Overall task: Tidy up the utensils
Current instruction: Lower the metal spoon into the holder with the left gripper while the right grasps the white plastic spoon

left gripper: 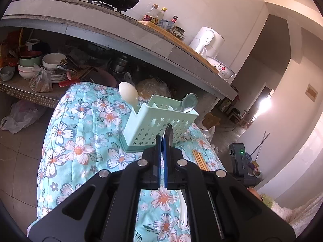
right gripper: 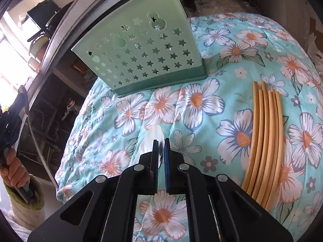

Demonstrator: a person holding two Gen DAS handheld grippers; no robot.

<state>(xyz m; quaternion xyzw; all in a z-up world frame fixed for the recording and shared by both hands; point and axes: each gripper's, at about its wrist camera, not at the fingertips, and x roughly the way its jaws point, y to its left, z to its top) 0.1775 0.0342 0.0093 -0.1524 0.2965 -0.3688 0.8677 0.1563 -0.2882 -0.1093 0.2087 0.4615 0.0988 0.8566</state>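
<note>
A mint-green utensil holder [left gripper: 159, 123] with star cut-outs stands on the floral quilt [left gripper: 80, 133]. A white spoon [left gripper: 128, 93] and a metal spoon [left gripper: 188, 101] stand in it. My left gripper [left gripper: 164, 139] is shut on a metal spoon [left gripper: 168, 131], held edge-on just in front of the holder. Another white spoon [left gripper: 183, 211] lies on the quilt under it. In the right wrist view my right gripper [right gripper: 161, 143] is shut on that white spoon [right gripper: 154, 137], low over the quilt. The holder [right gripper: 141, 46] is ahead. Wooden chopsticks [right gripper: 262, 141] lie to the right.
A counter [left gripper: 121, 32] with a black wok, bottles and a white kettle runs behind the quilt. A shelf under it holds bowls and plates [left gripper: 40, 64]. The chopsticks also show in the left wrist view [left gripper: 198, 159]. My left hand and gripper show at the left [right gripper: 14, 137].
</note>
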